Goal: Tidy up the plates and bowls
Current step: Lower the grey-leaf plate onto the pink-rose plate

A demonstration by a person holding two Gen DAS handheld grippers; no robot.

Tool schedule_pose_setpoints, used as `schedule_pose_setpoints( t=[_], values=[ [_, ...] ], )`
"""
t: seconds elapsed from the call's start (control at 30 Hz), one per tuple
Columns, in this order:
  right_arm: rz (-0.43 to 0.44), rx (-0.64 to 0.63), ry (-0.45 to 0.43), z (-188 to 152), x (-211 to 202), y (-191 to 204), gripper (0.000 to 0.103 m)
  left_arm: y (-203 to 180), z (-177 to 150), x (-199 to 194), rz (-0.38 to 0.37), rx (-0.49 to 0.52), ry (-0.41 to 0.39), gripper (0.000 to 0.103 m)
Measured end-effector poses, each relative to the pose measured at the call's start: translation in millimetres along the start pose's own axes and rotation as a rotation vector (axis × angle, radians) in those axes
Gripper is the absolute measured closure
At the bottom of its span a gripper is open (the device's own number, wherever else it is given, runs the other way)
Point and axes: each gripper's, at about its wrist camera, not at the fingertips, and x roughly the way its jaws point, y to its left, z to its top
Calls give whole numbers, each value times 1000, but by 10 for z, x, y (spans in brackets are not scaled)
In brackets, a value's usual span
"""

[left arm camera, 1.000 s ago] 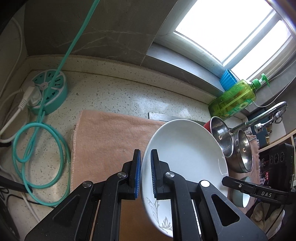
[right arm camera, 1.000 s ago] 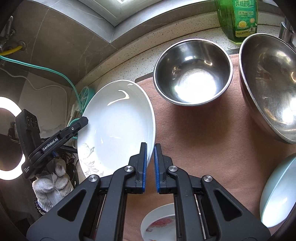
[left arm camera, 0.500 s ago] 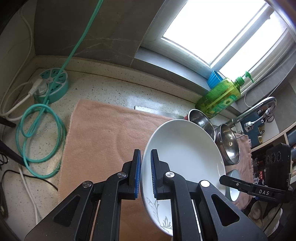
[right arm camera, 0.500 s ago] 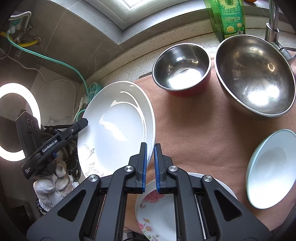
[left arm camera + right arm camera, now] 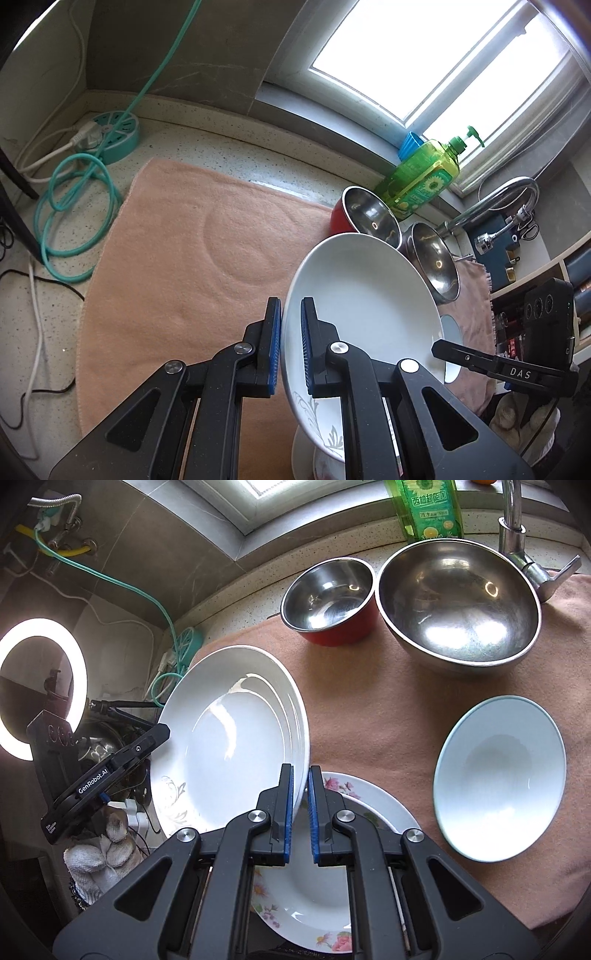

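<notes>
A large white plate (image 5: 364, 306) with a grey leaf print is held in the air between both grippers. My left gripper (image 5: 291, 334) is shut on its left rim. My right gripper (image 5: 301, 805) is shut on its right rim (image 5: 301, 738). Under it lies a floral plate (image 5: 314, 897) on the peach mat (image 5: 192, 266). A pale blue bowl (image 5: 498, 788), a large steel bowl (image 5: 458, 602) and a small red-sided steel bowl (image 5: 330, 598) stand on the mat to the right.
A green soap bottle (image 5: 424, 173) and a tap (image 5: 495, 203) stand at the back by the window. A teal power strip (image 5: 110, 136) with coiled cable (image 5: 74, 214) lies left of the mat. A ring light (image 5: 40, 686) glows at left.
Both grippers have carried the white plate back toward me and to the right, over the floral plate. The bare left part of the mat now shows a round dent.
</notes>
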Motion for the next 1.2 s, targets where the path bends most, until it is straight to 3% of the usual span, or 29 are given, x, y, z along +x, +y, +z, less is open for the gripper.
schedule_pose_setpoints(
  t=[0.7,1.2],
  values=[
    [-20,-78,63,-462,-198,-362,96,-306,-841,-63,30,-70,10,94],
    [-32,-103,104,-635,-146,-506,96,-349,-1154,-34,56,-97,32,94]
  ],
)
